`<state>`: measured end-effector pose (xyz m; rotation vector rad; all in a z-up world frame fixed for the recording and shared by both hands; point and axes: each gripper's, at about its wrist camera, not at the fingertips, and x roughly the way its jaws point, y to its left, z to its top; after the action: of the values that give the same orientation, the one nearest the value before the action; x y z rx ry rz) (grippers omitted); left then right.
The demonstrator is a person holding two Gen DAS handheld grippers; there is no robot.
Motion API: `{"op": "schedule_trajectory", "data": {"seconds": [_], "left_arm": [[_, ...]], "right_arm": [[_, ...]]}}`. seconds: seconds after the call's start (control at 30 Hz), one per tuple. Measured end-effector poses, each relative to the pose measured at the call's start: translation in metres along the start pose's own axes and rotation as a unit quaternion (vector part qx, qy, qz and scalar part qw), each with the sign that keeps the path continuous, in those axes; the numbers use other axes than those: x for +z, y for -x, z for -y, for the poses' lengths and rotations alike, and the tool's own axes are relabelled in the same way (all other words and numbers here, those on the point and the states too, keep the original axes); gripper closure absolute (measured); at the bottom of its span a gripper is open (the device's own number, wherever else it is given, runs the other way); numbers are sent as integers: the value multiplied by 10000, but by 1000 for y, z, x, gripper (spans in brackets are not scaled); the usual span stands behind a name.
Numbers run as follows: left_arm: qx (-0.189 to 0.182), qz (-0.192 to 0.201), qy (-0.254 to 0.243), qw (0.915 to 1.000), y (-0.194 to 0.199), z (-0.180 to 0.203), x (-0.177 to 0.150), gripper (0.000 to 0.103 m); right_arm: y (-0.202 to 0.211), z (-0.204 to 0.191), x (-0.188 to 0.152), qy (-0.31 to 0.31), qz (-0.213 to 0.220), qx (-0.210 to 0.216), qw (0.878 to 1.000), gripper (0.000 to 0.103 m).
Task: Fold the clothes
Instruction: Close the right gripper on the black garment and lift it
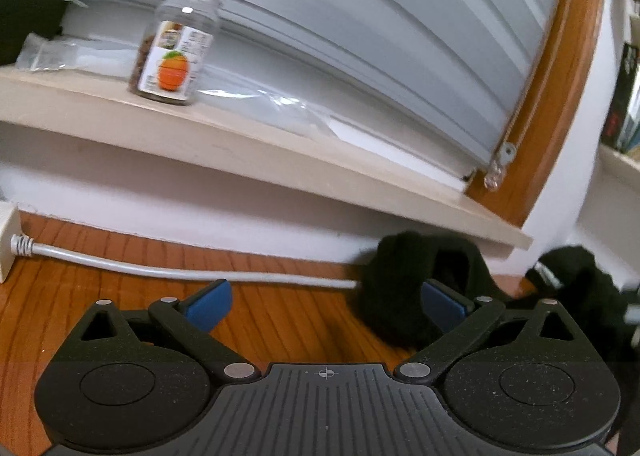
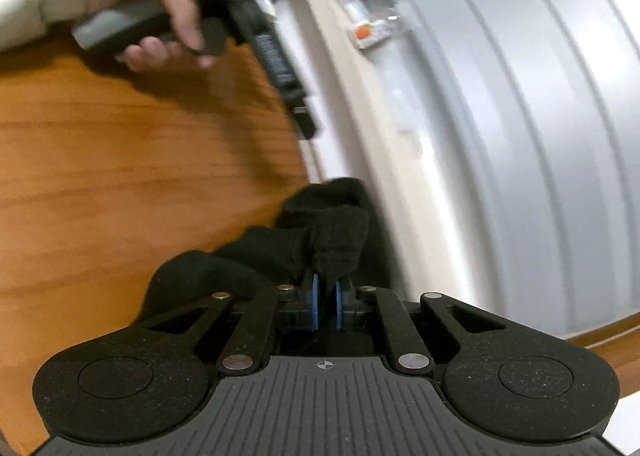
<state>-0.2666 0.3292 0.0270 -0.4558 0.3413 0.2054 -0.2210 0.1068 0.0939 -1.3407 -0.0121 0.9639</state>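
Note:
A black knitted garment (image 1: 400,288) lies bunched on the wooden table (image 1: 280,316) close under the window sill. My left gripper (image 1: 326,296) is open; its right blue pad (image 1: 444,304) is against the bunched cloth and its left pad is over bare wood. In the right wrist view my right gripper (image 2: 327,292) is shut on a fold of the same black garment (image 2: 328,240), which stands up from between the blue pads. A person's hand (image 2: 160,4) in a pale sleeve holds the left gripper's handle at the top left of that view.
A clear jar (image 1: 176,40) with an orange label stands on the pale window sill (image 1: 280,164), beside plastic bags. A white cable (image 1: 160,268) runs along the table's back edge from a plug (image 1: 8,244). Grey blinds (image 1: 360,16) and a wooden frame (image 1: 560,76) close off the back.

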Motion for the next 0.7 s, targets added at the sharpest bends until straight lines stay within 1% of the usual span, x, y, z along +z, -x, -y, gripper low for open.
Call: {"op": "schedule_trajectory", "data": {"seconds": [0.17, 0.33, 0.43, 0.5, 0.63, 0.7], "left_arm": [[-124, -84, -270, 9995, -2, 13, -2, 2], [-377, -222, -476, 9979, -16, 32, 0, 4], [-305, -378, -800, 9956, -33, 55, 4, 5], [-335, -469, -986, 9935, -44, 69, 5, 5], [-557, -713, -839, 9924, -67, 78, 8, 5], [-719, -773, -653, 9923, -76, 79, 10, 5]], "right_arm": [[19, 28, -7, -17, 71, -311, 9995, 95], [26, 48, -16, -15, -7, -546, 9985, 95], [29, 56, -19, -8, -38, -700, 9975, 95], [33, 63, -21, 1, -30, -839, 9965, 95], [40, 74, -28, -10, -88, -1001, 9949, 96], [43, 78, -34, -28, -123, -1053, 9944, 96]]}}
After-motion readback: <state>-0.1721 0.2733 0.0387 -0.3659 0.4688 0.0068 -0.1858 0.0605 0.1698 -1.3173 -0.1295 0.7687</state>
